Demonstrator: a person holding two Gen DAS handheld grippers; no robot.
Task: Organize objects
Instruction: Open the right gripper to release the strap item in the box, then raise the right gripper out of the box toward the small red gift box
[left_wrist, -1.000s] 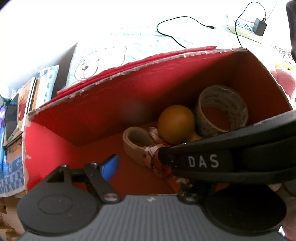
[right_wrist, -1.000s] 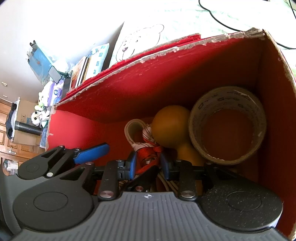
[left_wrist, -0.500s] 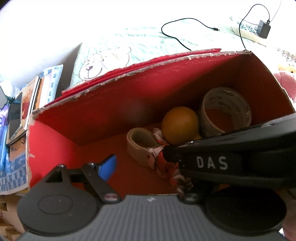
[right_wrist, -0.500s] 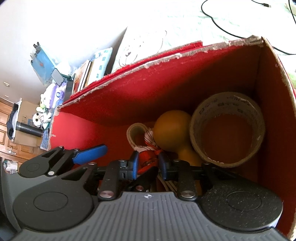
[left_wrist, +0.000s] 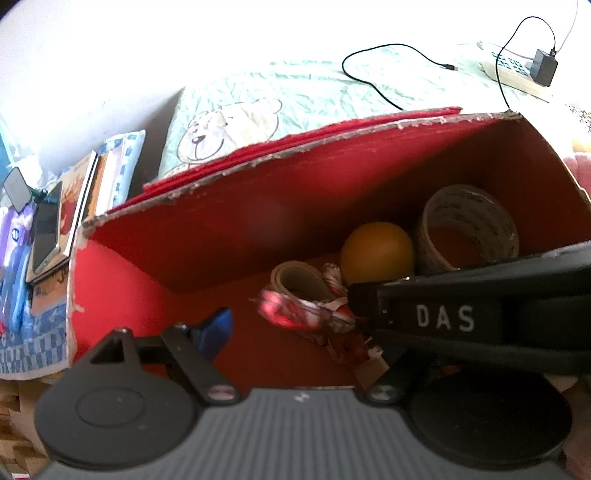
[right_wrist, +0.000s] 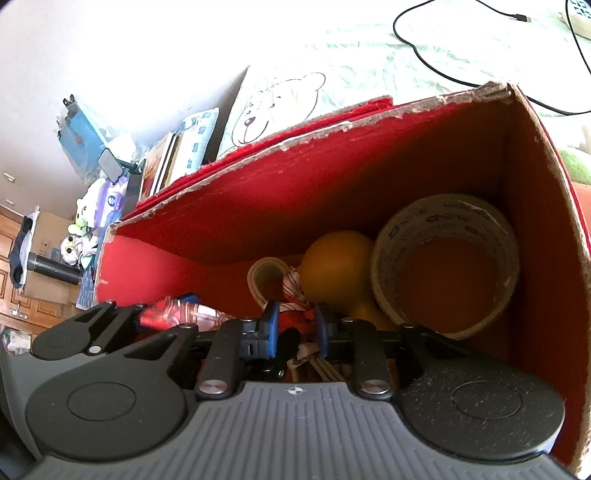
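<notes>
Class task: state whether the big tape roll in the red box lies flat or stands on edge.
On edge, tilted: the tape roll shows its open core sideways, leaning by the red box wall beside the orange ball.

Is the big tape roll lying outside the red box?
No, the tape roll sits inside the box, in its right corner beside the orange ball.

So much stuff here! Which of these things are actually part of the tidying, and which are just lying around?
Part of the job:
red box
large tape roll
orange ball
small tape roll
red-and-white rope, held by the right gripper

Just lying about:
black cable
power strip
bear-print bedding
stacked books
plush toys
</notes>
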